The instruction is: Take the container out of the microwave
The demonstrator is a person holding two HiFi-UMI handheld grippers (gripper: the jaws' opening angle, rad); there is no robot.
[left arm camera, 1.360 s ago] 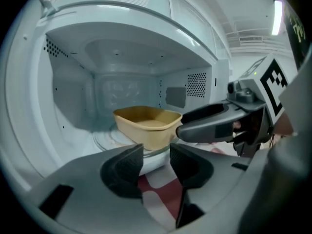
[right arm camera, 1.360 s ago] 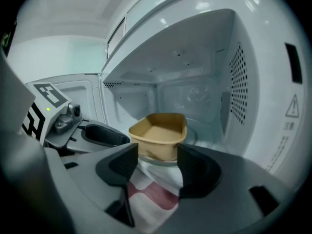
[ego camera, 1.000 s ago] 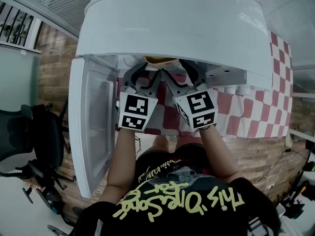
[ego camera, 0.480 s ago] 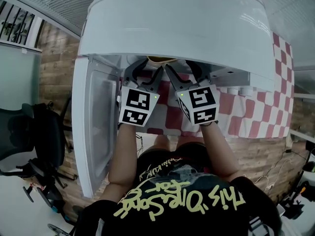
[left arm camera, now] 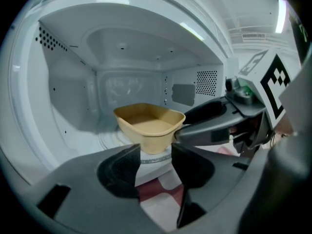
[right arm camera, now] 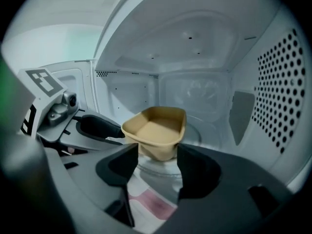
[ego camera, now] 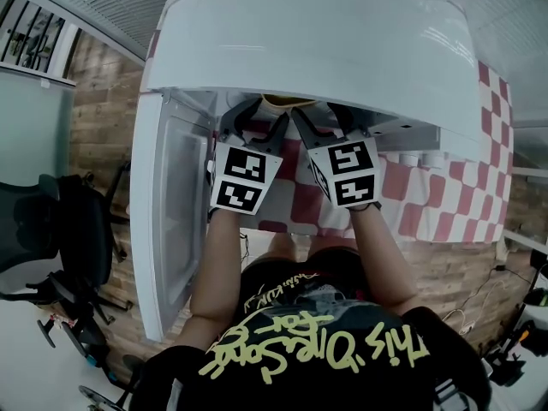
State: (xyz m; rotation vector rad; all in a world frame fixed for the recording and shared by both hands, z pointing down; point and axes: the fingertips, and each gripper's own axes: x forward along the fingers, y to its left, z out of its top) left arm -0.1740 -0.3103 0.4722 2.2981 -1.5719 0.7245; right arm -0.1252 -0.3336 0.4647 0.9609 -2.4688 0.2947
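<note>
- The tan, rounded-square plastic container [left arm camera: 148, 126] sits on the glass turntable [right arm camera: 197, 126] inside the white microwave [ego camera: 325, 41], not yet lifted.
- The left gripper [left arm camera: 156, 151], at its 7 o'clock, has just been opening its jaws; they stand apart, and the container lies just ahead, not pressed.
- The right gripper [right arm camera: 157, 155], at 5 o'clock, also has its jaws apart and is empty.
- The white door [ego camera: 167, 221] is already open; I judge that grasping and taking out remain.
</note>
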